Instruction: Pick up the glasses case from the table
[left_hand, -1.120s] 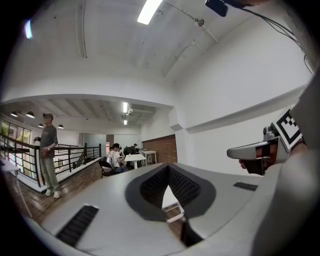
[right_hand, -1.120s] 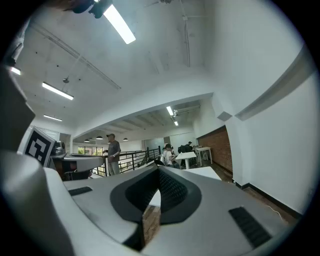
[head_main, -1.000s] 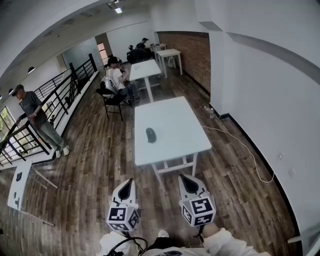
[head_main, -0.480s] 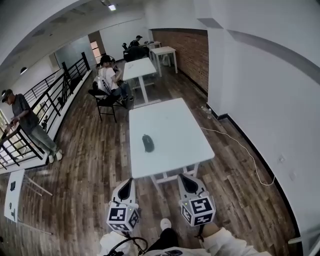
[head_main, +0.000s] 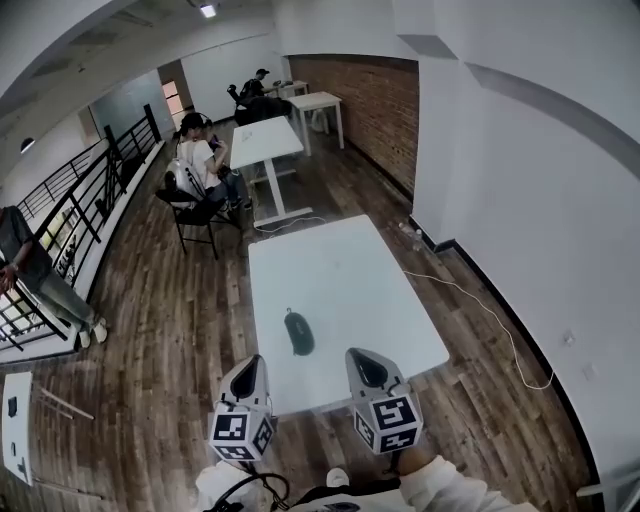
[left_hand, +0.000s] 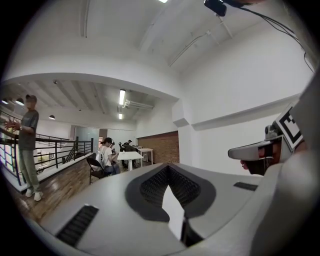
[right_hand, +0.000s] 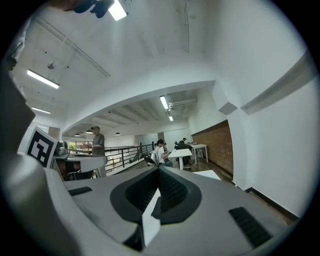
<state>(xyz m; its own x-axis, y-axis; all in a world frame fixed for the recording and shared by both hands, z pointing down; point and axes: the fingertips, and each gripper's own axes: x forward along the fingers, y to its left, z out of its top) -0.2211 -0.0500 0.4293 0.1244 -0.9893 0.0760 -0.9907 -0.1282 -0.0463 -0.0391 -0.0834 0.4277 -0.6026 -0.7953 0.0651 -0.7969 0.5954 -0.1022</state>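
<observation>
The glasses case (head_main: 298, 333) is a dark oval pouch lying on the white table (head_main: 340, 270), near its front edge and left of centre. Both grippers point level over that front edge, with nothing held in either. My left gripper (head_main: 255, 361) is shut, its tip just left of the case and short of it. My right gripper (head_main: 356, 354) is shut too and sits to the right of the case. In the left gripper view the jaws (left_hand: 168, 168) meet at the tip; the right gripper view shows the same (right_hand: 159, 170). The case is hidden in both gripper views.
A second white table (head_main: 262, 140) stands farther back, with a person seated on a black chair (head_main: 195, 175) beside it. A railing (head_main: 90, 200) and a standing person (head_main: 30, 280) are at the left. A white cable (head_main: 480, 310) runs across the wooden floor along the right wall.
Both grippers have come forward from open floor to the table's front edge. The table and case now lie much nearer in the head view. Both stayed shut.
</observation>
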